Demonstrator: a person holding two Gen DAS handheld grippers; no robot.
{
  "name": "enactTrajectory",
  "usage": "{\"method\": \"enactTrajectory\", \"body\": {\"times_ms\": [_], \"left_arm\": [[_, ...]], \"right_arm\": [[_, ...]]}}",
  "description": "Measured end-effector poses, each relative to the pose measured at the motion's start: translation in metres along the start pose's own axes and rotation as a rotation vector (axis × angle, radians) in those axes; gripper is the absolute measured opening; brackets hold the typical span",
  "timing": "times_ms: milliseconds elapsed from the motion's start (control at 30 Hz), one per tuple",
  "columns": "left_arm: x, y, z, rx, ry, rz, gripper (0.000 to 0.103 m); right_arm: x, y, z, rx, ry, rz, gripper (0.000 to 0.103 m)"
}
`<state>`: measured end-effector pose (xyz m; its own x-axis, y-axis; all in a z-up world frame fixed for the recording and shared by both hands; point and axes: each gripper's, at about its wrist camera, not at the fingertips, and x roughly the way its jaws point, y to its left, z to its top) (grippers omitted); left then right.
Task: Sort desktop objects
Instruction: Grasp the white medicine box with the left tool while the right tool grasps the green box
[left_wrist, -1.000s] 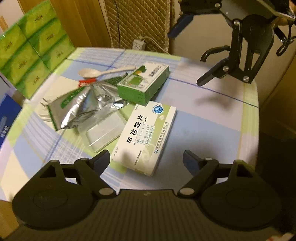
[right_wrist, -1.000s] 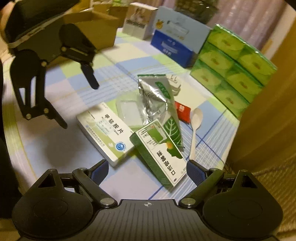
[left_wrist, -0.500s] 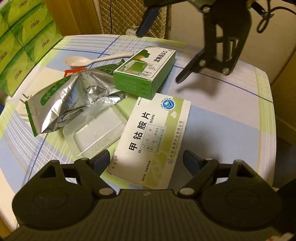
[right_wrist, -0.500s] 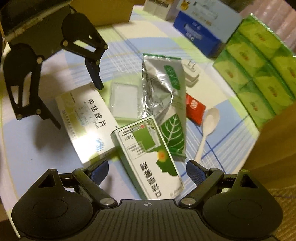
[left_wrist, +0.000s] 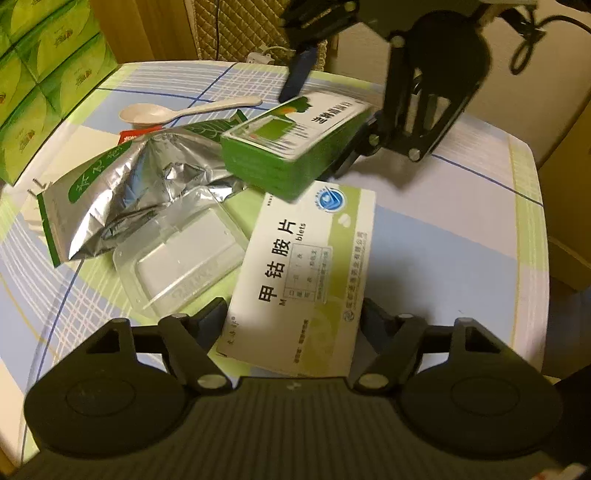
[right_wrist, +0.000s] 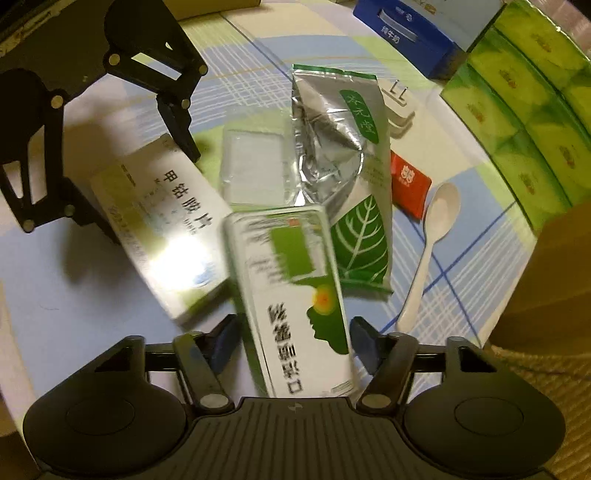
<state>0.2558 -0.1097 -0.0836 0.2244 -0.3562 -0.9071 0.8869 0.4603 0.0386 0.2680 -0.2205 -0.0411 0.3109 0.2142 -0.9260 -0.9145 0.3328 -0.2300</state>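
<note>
The left gripper (left_wrist: 293, 325) has its two fingers straddling the near end of the white medicine box (left_wrist: 306, 273), one on each long side; whether they press it I cannot tell. The right gripper (right_wrist: 293, 334) likewise brackets the green medicine box (right_wrist: 291, 295), which looks blurred and tilted with its far end over a corner of the white box; contact at its fingertips is unclear too. Between the boxes lie a clear plastic tray (left_wrist: 181, 266) and a crumpled foil pouch (left_wrist: 136, 184), crowding the left side. A white spoon (right_wrist: 432, 247) and a red sachet (right_wrist: 410, 184) sit beyond the pouch, near stacked green tissue packs (right_wrist: 524, 107). The checked tablecloth (left_wrist: 443, 251) is bare toward the right table edge, where the surface drops away into dark floor.
</note>
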Motion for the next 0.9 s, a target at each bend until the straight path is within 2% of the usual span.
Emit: {"method": "enactTrajectory", "body": {"times_ms": [200,333,467,533,633,767,833,900], "left_arm": [[-0.013,-0.018,-0.021,-0.092,0.055,0.058,0.068],[-0.029,-0.026,-0.052,-0.233,0.063,0.102,0.068],[-0.046,-0.035,-0.084,-0.342,0.066,0.178,0.068],[-0.053,-0.034,-0.096,-0.417,0.058,0.226,0.068],[-0.059,-0.027,-0.11,-0.555,0.014,0.247,0.068],[-0.063,-0.026,-0.113,-0.6,-0.046,0.247,0.068],[-0.064,-0.026,-0.116,-0.604,-0.072,0.245,0.068],[-0.063,-0.023,-0.117,-0.607,-0.095,0.238,0.068]], "right_arm": [[-0.015,0.024,-0.01,0.196,0.027,-0.002,0.059],[-0.025,0.034,-0.02,0.428,0.032,0.01,0.059],[-0.033,0.046,-0.016,0.574,0.012,0.034,0.059],[-0.033,0.052,-0.011,0.623,-0.002,0.04,0.059],[-0.026,0.061,0.0,0.657,-0.025,0.06,0.06],[-0.024,0.075,0.008,0.632,-0.063,0.041,0.062],[-0.024,0.077,0.004,0.648,-0.083,0.033,0.074],[-0.024,0.078,-0.001,0.676,-0.104,0.019,0.076]]}}
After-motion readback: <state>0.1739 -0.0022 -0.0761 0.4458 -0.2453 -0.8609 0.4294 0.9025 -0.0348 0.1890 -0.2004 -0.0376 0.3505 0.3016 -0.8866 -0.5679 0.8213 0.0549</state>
